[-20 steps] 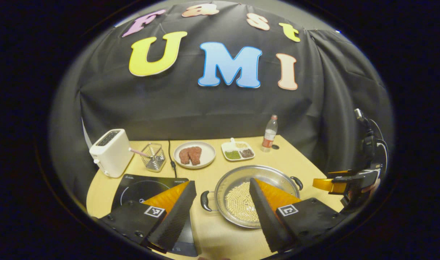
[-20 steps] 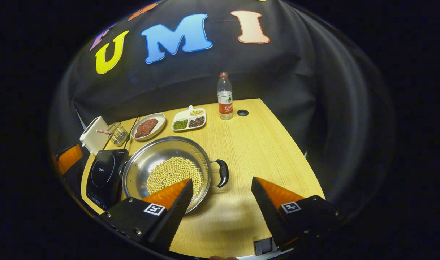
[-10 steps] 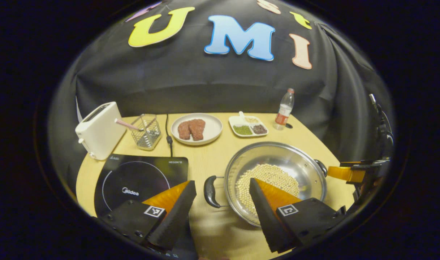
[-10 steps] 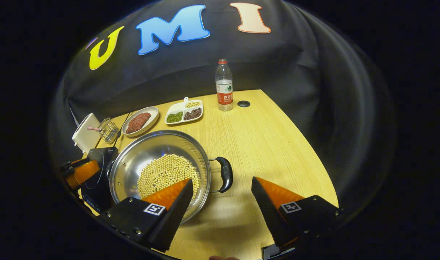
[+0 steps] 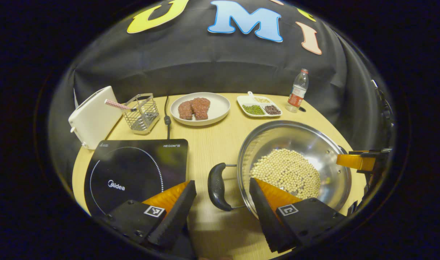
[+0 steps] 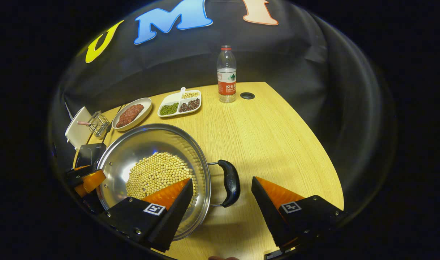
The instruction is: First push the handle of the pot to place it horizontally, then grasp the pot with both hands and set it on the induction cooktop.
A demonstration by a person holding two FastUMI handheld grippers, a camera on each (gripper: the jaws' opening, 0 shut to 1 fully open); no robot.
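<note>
A light wooden bench (image 6: 270,144) is set against a black cloth wall. On it the pot (image 5: 296,144), a wide, shallow steel pan holding a bed of pale beans (image 5: 287,173), is seen just ahead of both hand-held grippers. The left hand-held gripper (image 5: 223,196) is held wide, with the pot's left handle (image 5: 217,186) lying between its fingers but untouched. The right hand-held gripper (image 6: 222,195) is likewise spread wide, the right handle (image 6: 231,182) sitting in its gap, not yet gripped. The induction cooktop (image 5: 133,171) lies to the left of the left hand-held gripper, just beside the pot.

The pot is judged stiff, fairly heavy with its load, and slippery on its polished wall. The two dark loop handles are the places to be taken; it should be kept level, since loose beans can be expected to slide and spill.
</note>
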